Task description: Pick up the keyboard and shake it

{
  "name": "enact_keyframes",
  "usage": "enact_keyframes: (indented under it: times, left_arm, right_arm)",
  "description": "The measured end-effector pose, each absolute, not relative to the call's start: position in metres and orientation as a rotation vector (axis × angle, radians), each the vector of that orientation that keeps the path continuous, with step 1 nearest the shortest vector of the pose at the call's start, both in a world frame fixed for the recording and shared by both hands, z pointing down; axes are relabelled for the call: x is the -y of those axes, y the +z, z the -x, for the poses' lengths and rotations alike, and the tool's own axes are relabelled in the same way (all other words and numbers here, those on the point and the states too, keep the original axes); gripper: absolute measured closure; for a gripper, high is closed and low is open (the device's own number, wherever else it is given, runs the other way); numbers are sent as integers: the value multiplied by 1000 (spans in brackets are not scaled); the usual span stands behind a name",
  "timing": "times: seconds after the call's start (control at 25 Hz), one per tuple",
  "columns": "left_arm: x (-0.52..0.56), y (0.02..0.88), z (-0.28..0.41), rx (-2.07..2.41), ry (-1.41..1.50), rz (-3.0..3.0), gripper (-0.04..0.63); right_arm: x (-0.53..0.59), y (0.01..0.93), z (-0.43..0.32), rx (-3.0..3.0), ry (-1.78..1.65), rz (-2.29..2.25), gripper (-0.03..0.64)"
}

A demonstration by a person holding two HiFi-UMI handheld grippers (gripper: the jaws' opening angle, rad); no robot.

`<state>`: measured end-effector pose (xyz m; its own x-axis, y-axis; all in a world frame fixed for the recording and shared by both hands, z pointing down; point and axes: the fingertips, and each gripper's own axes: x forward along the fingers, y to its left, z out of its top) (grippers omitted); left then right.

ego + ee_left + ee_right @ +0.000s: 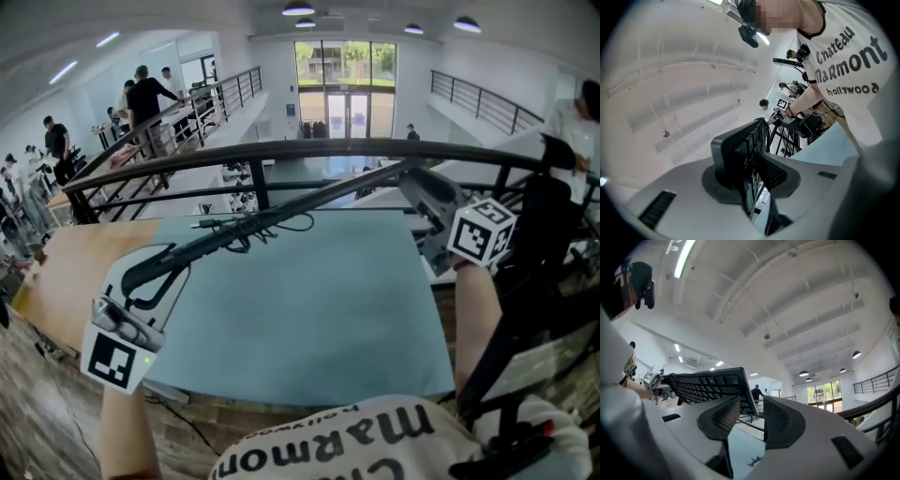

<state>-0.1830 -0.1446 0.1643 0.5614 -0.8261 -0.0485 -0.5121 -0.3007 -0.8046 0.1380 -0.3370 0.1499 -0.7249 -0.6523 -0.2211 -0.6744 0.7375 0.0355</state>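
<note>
A black keyboard (272,220) hangs in the air above the teal mat (309,319), seen edge-on and slanting up from lower left to upper right. Its cable (281,230) dangles in loops under the middle. My left gripper (157,267) is shut on the lower left end; in the left gripper view the keyboard (743,154) stands on edge, clamped between the pads (776,173). My right gripper (419,185) is shut on the upper right end. In the right gripper view the keyboard's (705,386) corner sits between the pads (725,418), keys facing the camera.
The mat lies on a wooden table (70,267) beside a black railing (141,169) over a hall. Several people stand far off at the left (145,98), and one in white at the right (574,127). A dark frame (525,281) stands close at the right.
</note>
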Motion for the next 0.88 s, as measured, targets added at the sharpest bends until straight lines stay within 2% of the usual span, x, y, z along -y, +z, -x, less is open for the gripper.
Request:
enact_keyframes:
  times: [0.12, 0.2, 0.64, 0.88]
  left_arm:
    - [145, 165, 181, -1084, -456, 1992, 499]
    - [145, 166, 184, -1091, -441, 2009, 499]
    - [141, 169, 187, -1097, -404, 2066, 496]
    - [130, 178, 189, -1100, -426, 2091, 495]
  right_arm:
    - [343, 167, -136, -2795, 72, 1034, 329]
    - [347, 183, -128, -2848, 45, 1038, 316]
    - [358, 201, -108, -2934, 180, 1115, 329]
    - [352, 203, -94, -2980, 246, 1088, 410]
